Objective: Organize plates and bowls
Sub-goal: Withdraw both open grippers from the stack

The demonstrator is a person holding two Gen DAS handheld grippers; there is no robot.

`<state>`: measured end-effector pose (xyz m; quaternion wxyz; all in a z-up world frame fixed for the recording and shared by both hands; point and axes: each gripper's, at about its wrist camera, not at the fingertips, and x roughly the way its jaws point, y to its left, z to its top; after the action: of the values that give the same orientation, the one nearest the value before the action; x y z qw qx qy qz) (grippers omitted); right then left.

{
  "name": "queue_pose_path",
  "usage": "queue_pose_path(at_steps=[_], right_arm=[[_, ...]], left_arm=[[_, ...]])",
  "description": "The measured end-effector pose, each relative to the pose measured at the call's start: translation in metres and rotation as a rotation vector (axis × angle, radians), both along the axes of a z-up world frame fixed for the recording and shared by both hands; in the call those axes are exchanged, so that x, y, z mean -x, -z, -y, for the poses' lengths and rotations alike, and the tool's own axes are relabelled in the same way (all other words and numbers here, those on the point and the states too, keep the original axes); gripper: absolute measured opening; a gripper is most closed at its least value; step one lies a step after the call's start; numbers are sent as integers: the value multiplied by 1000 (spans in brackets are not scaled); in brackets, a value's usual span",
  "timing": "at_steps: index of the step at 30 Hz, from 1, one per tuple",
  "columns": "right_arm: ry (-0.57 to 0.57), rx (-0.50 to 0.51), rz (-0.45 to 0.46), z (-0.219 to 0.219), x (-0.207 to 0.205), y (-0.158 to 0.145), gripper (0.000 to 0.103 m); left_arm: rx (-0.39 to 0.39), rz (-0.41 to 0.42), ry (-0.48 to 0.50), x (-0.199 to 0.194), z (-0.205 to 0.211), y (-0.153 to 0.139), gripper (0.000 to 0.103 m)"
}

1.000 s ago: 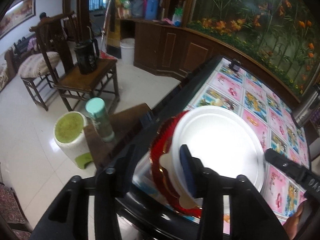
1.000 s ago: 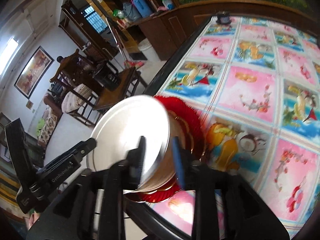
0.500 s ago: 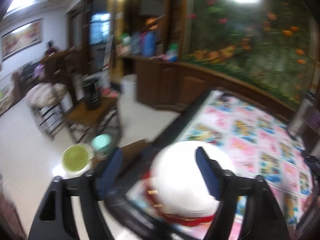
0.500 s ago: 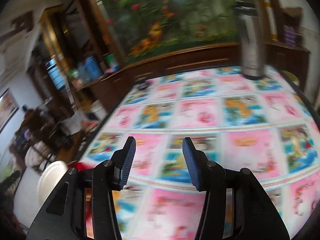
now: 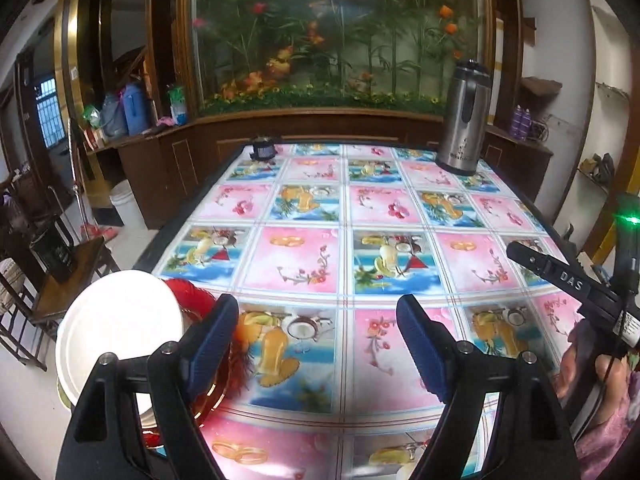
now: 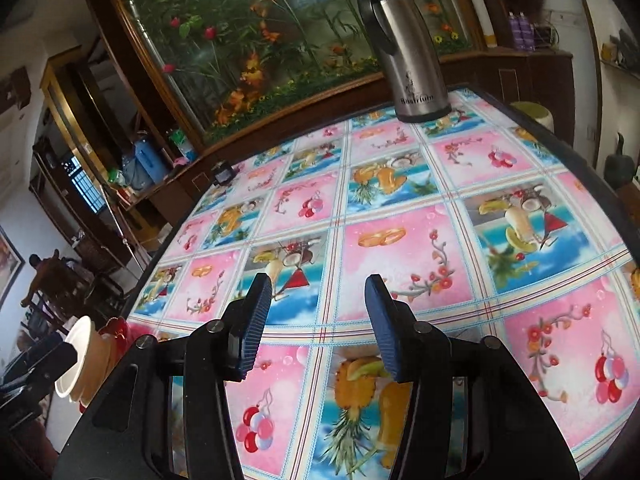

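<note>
Both grippers hover above a table (image 5: 400,208) covered in a glossy cloth of pink and blue fruit-print squares. The left gripper (image 5: 318,344) has its blue-padded fingers (image 5: 210,344) spread wide with nothing between them; the right gripper (image 6: 316,320) is likewise spread and empty over the middle of the table. The stack of dishes sits at the table's near left corner: a white plate (image 5: 116,328) on top, over a tan bowl (image 6: 96,356), all resting on a red plate (image 5: 192,296) with a scalloped rim. The left finger overlaps the red plate's edge in the left view, though contact cannot be judged. A steel thermos (image 5: 464,116) stands upright at the far right corner, and a small dark object (image 5: 262,150) sits at the far left edge.
</note>
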<state>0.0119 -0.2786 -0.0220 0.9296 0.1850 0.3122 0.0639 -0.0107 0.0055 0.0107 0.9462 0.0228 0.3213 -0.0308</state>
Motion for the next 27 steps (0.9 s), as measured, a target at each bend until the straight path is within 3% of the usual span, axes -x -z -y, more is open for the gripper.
queue_pose_path(at_steps=[4,7,13,19,23,27], right_arm=[[-31,-28,25,-7,2,-1,49],[-119,-35,52,-33,8,-7,49],[-411,-57,149,-130,40,-32,49],[-670,-79,132,-225,69,-35,49],[-739,-84,94,-258,75,-28,49],[-774,-60,91,-275,82,-26,49]], left_arm=[[-24,61,-72,8,-8,-9,82],[-9,103,-144,17,-29,-15,83],[5,116,-339,41,-85,-18,85],[-73,153,-551,78,-130,-15,88],[-43,149,-616,94,-154,-14,91],[-6,148,-635,102,-162,-13,103]])
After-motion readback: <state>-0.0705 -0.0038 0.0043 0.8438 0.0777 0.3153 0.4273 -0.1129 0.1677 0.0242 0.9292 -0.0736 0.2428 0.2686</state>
